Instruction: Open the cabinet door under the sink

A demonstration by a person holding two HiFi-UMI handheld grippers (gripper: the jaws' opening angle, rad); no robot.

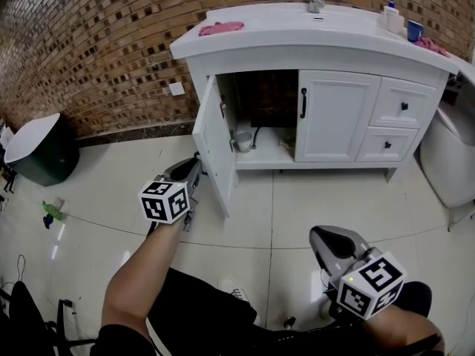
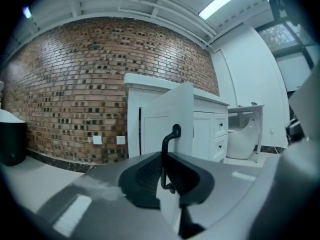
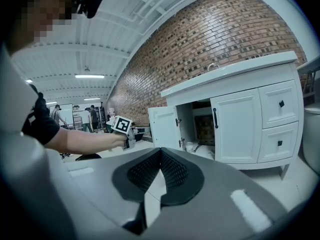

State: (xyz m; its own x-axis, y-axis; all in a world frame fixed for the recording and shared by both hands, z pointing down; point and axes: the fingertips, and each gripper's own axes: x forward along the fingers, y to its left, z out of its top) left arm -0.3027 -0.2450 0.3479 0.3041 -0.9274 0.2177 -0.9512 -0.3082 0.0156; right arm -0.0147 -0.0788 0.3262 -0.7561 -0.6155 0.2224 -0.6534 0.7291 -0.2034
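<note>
Brick wall (image 1: 89, 43) behind, cabinet door (image 1: 211, 145) standing open.
My left fingers (image 2: 145, 176) pinch its black handle (image 2: 164, 156); right fingers (image 3: 177, 176) closed, empty.

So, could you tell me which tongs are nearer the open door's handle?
Left: the left tongs clasp the handle; the right tongs hang back, well short of the door.

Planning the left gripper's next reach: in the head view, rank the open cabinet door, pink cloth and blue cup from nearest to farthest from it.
1. The open cabinet door, its door handle clamped in the left gripper.
2. The pink cloth, at the left end of the countertop.
3. The blue cup, far right.
</note>
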